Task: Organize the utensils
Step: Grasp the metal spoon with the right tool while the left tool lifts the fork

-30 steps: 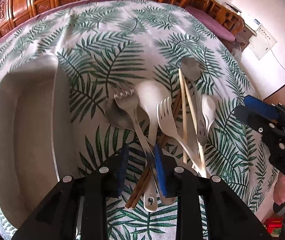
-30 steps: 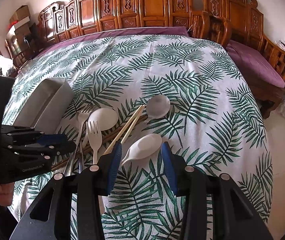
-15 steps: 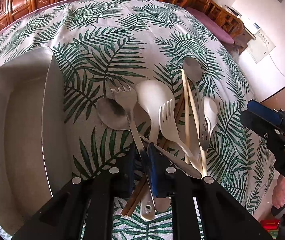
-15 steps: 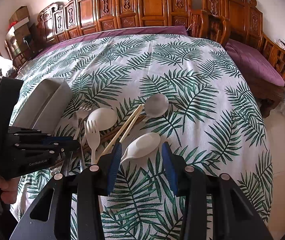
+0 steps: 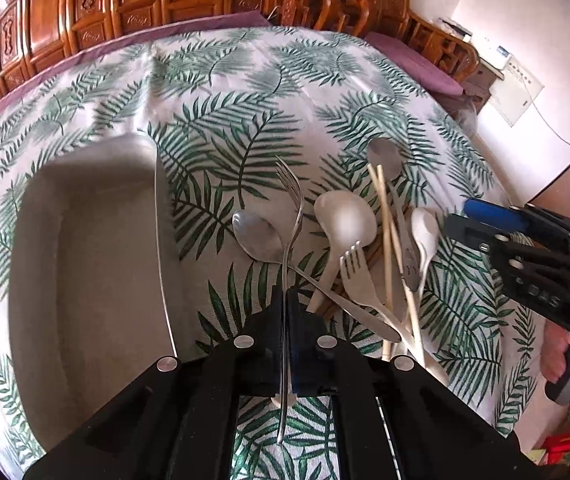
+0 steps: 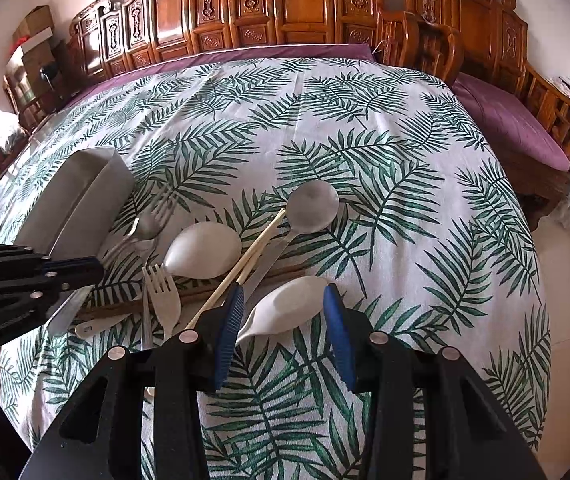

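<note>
My left gripper [image 5: 285, 300] is shut on the handle of a metal fork [image 5: 291, 208], which it holds lifted above the table, tines pointing away. A pile of utensils lies to its right: a metal spoon [image 5: 257, 236], a white plastic spoon [image 5: 345, 220], a white plastic fork [image 5: 359, 276], chopsticks [image 5: 387, 224] and a small white spoon [image 5: 425, 236]. A steel tray [image 5: 85, 248] lies at the left. My right gripper [image 6: 283, 324] is open, low over the small white spoon [image 6: 285, 310]. The lifted fork [image 6: 149, 220] appears blurred in the right wrist view.
The table wears a palm-leaf cloth [image 6: 365, 140]. A large metal spoon [image 6: 313, 206] lies at the pile's far end. Carved wooden chairs [image 6: 285, 8] with purple cushions ring the far side. The steel tray [image 6: 81, 196] sits at the left.
My left gripper closed on the metal fork's handle and lifted it off the pile, tilting it upward. My right gripper stayed open over the small white spoon.
</note>
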`<state>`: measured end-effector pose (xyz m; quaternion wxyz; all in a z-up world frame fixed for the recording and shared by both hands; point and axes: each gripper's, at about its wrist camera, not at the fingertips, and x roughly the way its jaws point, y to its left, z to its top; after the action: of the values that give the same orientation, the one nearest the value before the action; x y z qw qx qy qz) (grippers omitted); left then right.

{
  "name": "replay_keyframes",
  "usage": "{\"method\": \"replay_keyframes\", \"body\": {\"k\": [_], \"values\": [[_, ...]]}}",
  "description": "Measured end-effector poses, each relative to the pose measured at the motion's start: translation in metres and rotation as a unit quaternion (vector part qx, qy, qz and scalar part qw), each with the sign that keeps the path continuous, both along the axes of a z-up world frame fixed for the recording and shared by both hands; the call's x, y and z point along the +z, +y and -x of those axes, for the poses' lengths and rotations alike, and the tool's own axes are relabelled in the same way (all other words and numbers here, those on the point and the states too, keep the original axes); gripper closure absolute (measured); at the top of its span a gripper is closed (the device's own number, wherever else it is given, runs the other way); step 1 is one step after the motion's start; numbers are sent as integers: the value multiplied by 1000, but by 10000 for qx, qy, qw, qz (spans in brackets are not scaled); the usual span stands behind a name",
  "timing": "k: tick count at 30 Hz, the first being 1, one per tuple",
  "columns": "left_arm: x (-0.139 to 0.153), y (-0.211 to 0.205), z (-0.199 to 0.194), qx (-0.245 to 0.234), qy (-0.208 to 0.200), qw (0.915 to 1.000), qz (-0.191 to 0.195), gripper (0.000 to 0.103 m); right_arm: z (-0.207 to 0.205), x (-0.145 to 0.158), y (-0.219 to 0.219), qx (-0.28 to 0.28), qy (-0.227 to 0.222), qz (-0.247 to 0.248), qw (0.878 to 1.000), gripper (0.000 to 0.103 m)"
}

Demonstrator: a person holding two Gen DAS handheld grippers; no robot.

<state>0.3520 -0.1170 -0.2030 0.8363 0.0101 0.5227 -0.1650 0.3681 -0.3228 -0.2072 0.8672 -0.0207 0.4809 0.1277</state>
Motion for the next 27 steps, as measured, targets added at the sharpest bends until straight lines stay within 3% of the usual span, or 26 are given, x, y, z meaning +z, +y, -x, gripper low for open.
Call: {"method": "replay_keyframes", "body": {"k": [8,13,27], "values": [[16,1,10,-81,-221,9997,51,101,-21,-4,6,13,61,-152,9999,64],[19,4,15,-91,-271,9995,104,101,-34,-11,10,-20,266,-182,9995,78],[25,8,21,-127,-401,9990,148,101,-64,-33,16,-368,801,79,9961,78]]}}
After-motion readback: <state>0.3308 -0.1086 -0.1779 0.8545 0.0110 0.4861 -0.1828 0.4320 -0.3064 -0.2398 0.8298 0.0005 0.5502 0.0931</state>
